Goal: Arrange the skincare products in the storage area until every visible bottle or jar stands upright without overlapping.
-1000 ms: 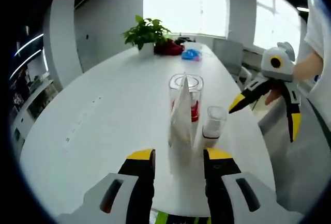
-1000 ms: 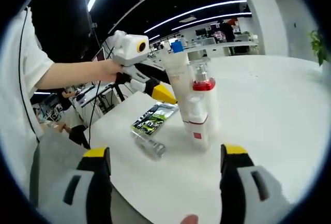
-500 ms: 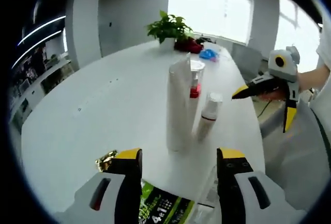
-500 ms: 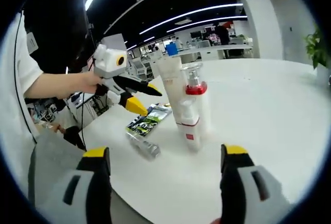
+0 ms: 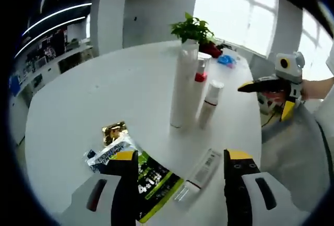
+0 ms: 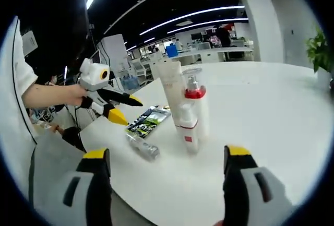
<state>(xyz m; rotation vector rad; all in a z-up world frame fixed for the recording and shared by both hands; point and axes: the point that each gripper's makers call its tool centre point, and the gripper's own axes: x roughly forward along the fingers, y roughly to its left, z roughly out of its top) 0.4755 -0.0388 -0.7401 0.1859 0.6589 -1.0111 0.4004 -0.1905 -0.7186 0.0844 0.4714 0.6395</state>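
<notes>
Three products stand upright in a tight group on the white table point(image 5: 104, 85): a tall white tube point(image 5: 182, 87) point(image 6: 171, 87), a clear bottle with a red collar point(image 5: 200, 74) point(image 6: 194, 100), and a small white bottle with a red band point(image 5: 209, 103) point(image 6: 186, 127). A slim clear bottle point(image 5: 201, 171) point(image 6: 142, 146) lies flat near the table's edge. My left gripper point(image 5: 180, 158) point(image 6: 112, 106) is open, held back from the group with nothing between its jaws. Off the table's side, my right gripper point(image 6: 167, 155) point(image 5: 271, 95) is also open and holds nothing.
A green-black packet point(image 5: 151, 184) point(image 6: 147, 121), a white packet point(image 5: 109, 150) and a gold sachet point(image 5: 114, 132) lie flat by the lying bottle. A potted plant point(image 5: 194, 27) and small items stand at the table's far end. A person's hand and sleeve hold each gripper.
My left gripper has drawn back from the tall white tube, which stays standing. The packets and the lying bottle have come into its view. The right gripper has barely moved.
</notes>
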